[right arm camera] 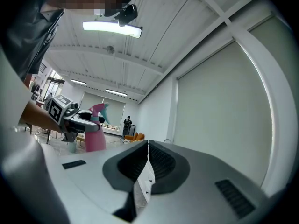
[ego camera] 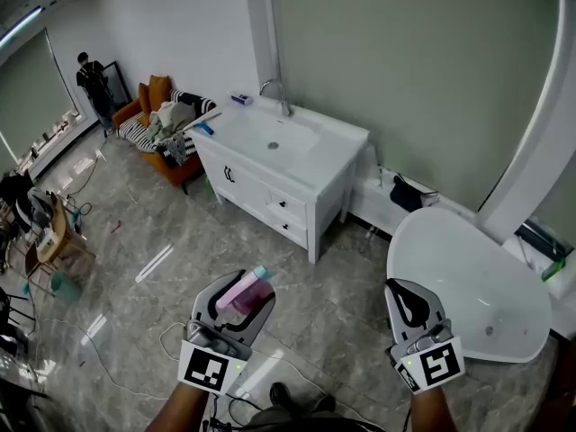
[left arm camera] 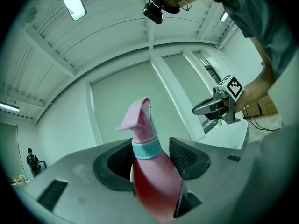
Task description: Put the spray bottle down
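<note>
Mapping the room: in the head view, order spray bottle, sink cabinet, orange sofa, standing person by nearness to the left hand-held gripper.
1. Spray bottle, held in its jaws.
2. Sink cabinet, straight ahead.
3. Orange sofa, behind-left of cabinet.
4. Standing person, far left corner.

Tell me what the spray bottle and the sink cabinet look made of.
Spray bottle: likely plastic, with a smooth pink body of slight sheen, a moulded trigger head and a teal collar.
Sink cabinet: probably painted wood or board, with smooth matte white fronts; cannot tell which.
</note>
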Motion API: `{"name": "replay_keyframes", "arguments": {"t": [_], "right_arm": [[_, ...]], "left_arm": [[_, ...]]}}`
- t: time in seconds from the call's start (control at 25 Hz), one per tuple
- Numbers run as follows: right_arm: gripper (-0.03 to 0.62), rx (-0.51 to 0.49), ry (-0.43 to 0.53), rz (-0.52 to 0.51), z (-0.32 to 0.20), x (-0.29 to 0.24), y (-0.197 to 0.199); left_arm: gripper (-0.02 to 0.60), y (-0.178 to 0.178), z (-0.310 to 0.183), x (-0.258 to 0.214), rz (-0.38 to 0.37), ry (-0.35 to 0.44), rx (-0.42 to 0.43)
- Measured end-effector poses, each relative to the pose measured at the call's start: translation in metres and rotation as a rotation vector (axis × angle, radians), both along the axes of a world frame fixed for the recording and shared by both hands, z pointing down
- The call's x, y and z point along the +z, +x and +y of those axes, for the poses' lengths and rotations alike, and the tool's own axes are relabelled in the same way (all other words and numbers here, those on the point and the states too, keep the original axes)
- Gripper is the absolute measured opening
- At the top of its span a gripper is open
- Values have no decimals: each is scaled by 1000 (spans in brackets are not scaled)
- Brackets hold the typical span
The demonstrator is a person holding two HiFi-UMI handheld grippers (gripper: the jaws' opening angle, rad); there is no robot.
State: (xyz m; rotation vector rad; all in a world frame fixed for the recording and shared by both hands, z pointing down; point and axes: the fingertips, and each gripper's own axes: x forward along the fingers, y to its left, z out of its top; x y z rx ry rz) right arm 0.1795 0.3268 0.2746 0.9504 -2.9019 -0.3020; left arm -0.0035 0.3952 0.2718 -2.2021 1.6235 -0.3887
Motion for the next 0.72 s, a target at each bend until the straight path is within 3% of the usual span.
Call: {"name": "replay_keyframes", "arguments": {"t": [0.56,0.72], "right_arm": [[9,-8,17,-37,-9,-5,51],[9,7,9,-40,-11,-3,54]], "left_arm": [[232,49,-3,-5,-34,-9,-15],[232,52,-8,-8,-77,-4,10]]}}
